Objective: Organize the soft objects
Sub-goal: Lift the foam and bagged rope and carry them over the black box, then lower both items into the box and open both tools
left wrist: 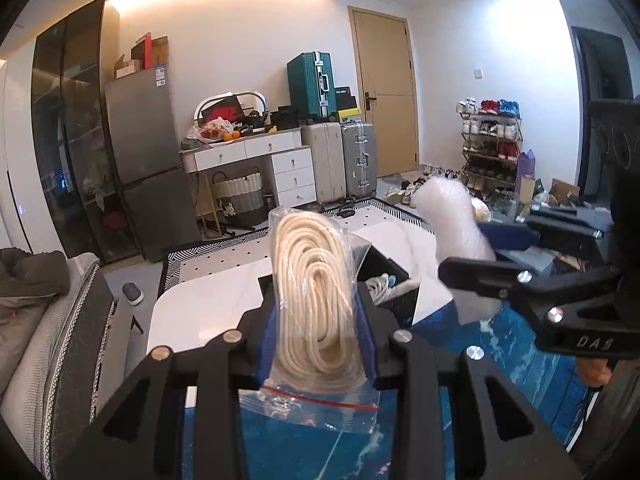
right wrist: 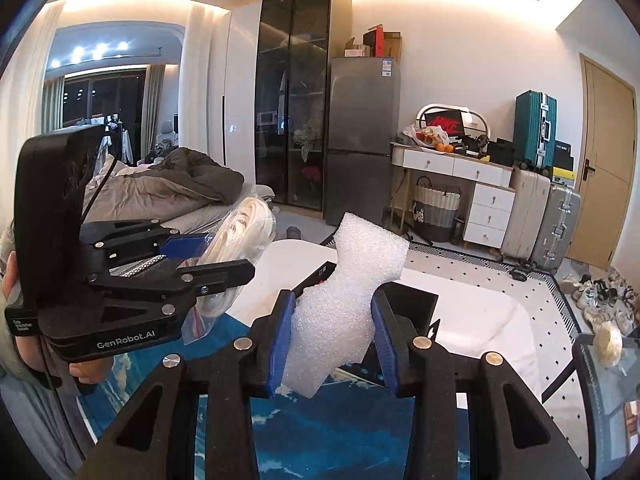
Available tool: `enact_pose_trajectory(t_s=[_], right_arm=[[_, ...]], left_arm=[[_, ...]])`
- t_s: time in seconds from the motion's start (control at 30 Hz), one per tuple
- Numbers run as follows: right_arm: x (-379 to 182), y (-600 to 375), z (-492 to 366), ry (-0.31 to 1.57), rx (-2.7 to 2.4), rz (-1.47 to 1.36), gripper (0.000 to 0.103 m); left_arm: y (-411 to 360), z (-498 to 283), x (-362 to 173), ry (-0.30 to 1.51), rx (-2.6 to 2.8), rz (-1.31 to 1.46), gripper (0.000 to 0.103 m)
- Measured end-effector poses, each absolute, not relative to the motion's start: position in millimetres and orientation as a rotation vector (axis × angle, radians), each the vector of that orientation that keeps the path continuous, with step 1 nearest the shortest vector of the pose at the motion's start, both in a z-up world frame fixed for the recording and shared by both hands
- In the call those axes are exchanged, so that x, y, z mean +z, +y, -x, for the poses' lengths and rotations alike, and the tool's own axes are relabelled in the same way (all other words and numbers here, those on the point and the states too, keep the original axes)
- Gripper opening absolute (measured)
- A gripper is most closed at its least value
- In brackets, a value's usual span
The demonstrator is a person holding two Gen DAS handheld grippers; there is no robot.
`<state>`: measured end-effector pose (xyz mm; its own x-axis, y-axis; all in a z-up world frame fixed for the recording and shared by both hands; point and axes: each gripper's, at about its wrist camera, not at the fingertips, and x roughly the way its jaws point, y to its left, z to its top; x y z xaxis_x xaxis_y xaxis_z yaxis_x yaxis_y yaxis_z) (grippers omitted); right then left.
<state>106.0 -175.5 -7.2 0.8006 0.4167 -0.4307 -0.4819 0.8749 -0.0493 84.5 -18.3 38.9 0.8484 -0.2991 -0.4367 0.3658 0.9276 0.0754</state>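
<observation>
My left gripper [left wrist: 318, 320] is shut on a clear zip bag of coiled cream rope [left wrist: 316, 300] and holds it upright above the table. The bag also shows in the right wrist view [right wrist: 236, 240], held by the left gripper [right wrist: 224, 252]. My right gripper [right wrist: 334, 336] is shut on a piece of white foam [right wrist: 348, 296], raised above a black open box [right wrist: 412, 304]. In the left wrist view the foam [left wrist: 452, 220] sits in the right gripper [left wrist: 472, 256], and the black box [left wrist: 384, 276] lies behind the bag with more white rope inside.
A white table [right wrist: 480, 320] with a blue patterned mat [right wrist: 332, 432] lies below. A sofa with blankets [left wrist: 36, 320] is at the left. A glass side table [right wrist: 608, 364] with a cream ball stands at the right. A fridge, dresser and suitcases line the far wall.
</observation>
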Motion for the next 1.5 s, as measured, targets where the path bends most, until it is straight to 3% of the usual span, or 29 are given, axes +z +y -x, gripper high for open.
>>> enact_pose_trajectory(t_s=[0.43,0.83,0.97,1.17,1.5], right_arm=[[57.1,-164.5,-152.7,0.325,0.470,0.082,0.038],[63.9,-166.0,-201.8,0.395,0.410,0.045,0.038],[53.0,-165.2,-232.2,0.518,0.356,0.038,0.038],[7.5,-161.7,-305.3,0.847,0.324,0.011,0.038],[-65.7,-167.6,-352.2,1.100,0.307,-0.044,0.038]], left_arm=[[-6.9,-134.6,94.0,0.333,-0.338,-0.007,0.033],[-4.1,-169.8,86.6,0.389,-0.309,0.018,0.033],[-5.8,-202.1,72.8,0.517,-0.286,0.022,0.033],[-16.4,-254.1,28.3,0.766,-0.299,0.077,0.033],[-43.9,-289.1,-55.3,0.993,-0.292,0.089,0.033]])
